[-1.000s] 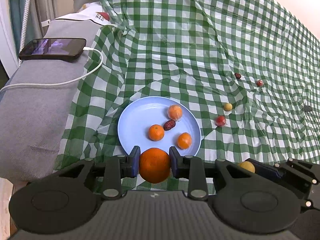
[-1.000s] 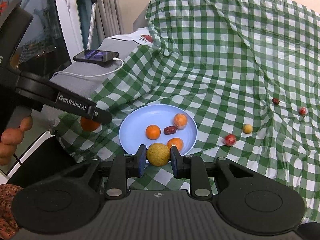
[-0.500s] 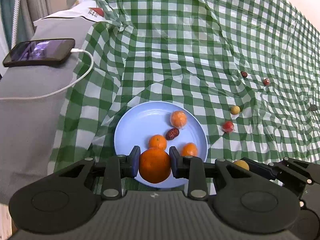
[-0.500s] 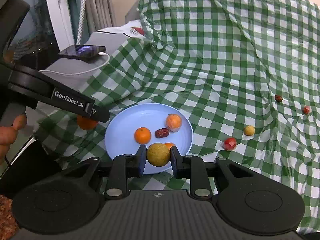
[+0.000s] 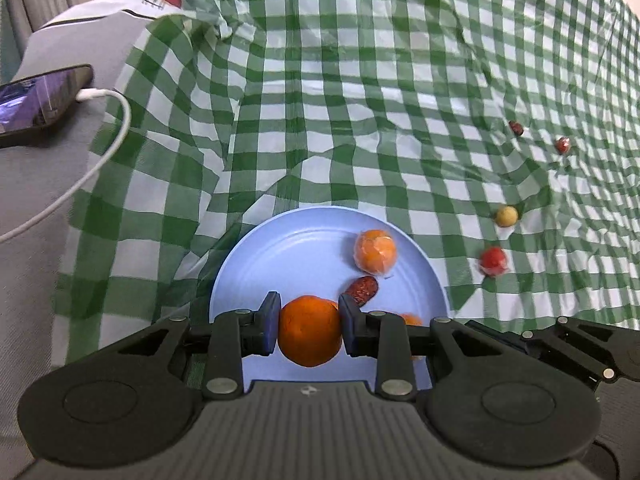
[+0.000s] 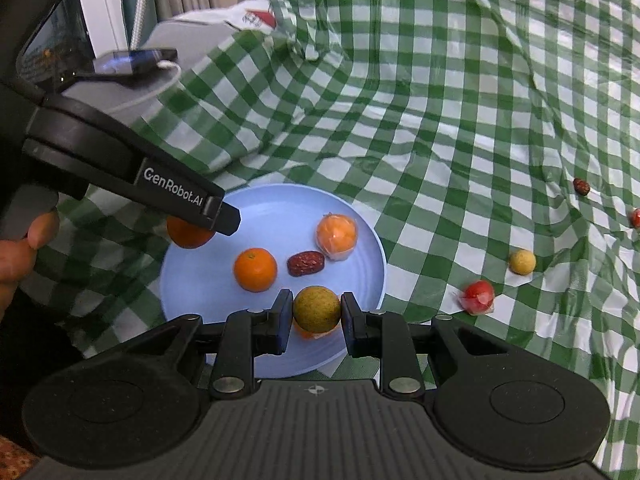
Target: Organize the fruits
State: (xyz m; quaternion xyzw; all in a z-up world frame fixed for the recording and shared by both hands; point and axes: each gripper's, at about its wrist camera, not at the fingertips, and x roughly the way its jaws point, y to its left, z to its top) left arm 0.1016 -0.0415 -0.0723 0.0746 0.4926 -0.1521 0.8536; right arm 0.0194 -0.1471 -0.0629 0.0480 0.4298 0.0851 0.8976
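Note:
My left gripper point(image 5: 309, 330) is shut on a large orange point(image 5: 310, 331) and hangs over the near part of the light blue plate point(image 5: 280, 248). My right gripper point(image 6: 316, 309) is shut on a yellow-green round fruit point(image 6: 317, 309) above the plate's point(image 6: 192, 292) near rim. On the plate lie a wrapped orange point(image 6: 336, 237), a bare orange point(image 6: 255, 269) and a red date point(image 6: 305, 263); another orange fruit point(image 6: 316, 334) is mostly hidden under the yellow-green one. The left gripper point(image 6: 224, 218) shows in the right wrist view with its orange point(image 6: 188, 234) at the plate's left edge.
On the green checked cloth point(image 5: 360, 120) to the right lie a wrapped red fruit point(image 5: 493, 261), a small yellow fruit point(image 5: 507, 215) and two small dark red fruits point(image 5: 516, 127) point(image 5: 562, 145). A phone point(image 5: 36, 100) with a white cable point(image 5: 104, 152) rests on the grey cushion at left.
Both grippers have moved forward and down toward the plate, each still holding its fruit. The plate and its fruits look larger and closer.

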